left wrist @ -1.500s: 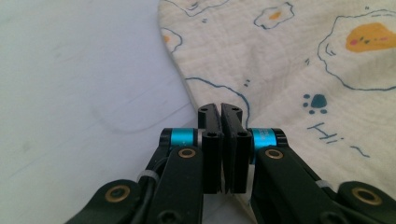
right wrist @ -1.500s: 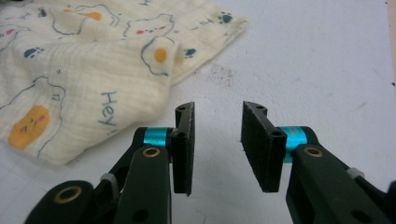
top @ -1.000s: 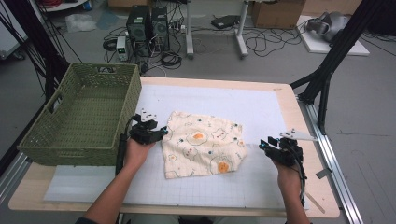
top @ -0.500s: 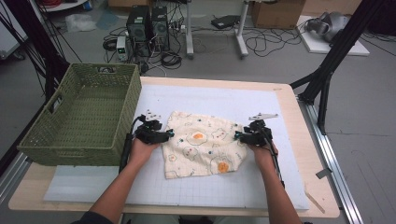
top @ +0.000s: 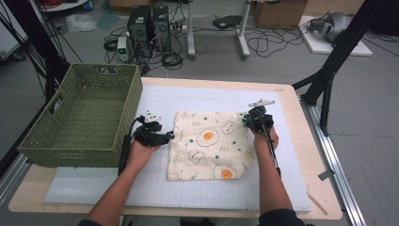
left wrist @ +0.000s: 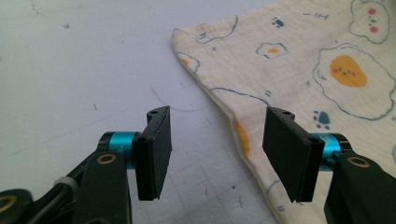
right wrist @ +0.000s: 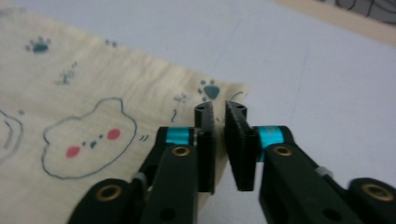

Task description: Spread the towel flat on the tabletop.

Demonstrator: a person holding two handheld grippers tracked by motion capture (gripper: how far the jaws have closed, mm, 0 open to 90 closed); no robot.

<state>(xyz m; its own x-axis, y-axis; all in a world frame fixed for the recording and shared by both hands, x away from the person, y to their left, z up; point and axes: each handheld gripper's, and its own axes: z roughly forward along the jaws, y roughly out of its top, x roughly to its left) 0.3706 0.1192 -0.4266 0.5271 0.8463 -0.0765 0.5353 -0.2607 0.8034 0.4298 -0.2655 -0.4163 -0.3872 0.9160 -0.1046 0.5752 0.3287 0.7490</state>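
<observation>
Cloth (top: 209,145) with fried-egg print spread flat mid-frame on the white mat (top: 282,188), green basket (top: 84,117) off to the left. Left gripper (top: 169,136) at the cloth's left edge, jaws wide, just opened a bit then eased back, nothing pinched. Right gripper (top: 245,120) at the top right corner, jaws just closing, nearly together, cloth edge at the tips, grip hard to tell.

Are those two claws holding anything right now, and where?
The right gripper has been closing at the cloth corner; grip uncertain. The left gripper holds nothing, open at the cloth's edge.
</observation>
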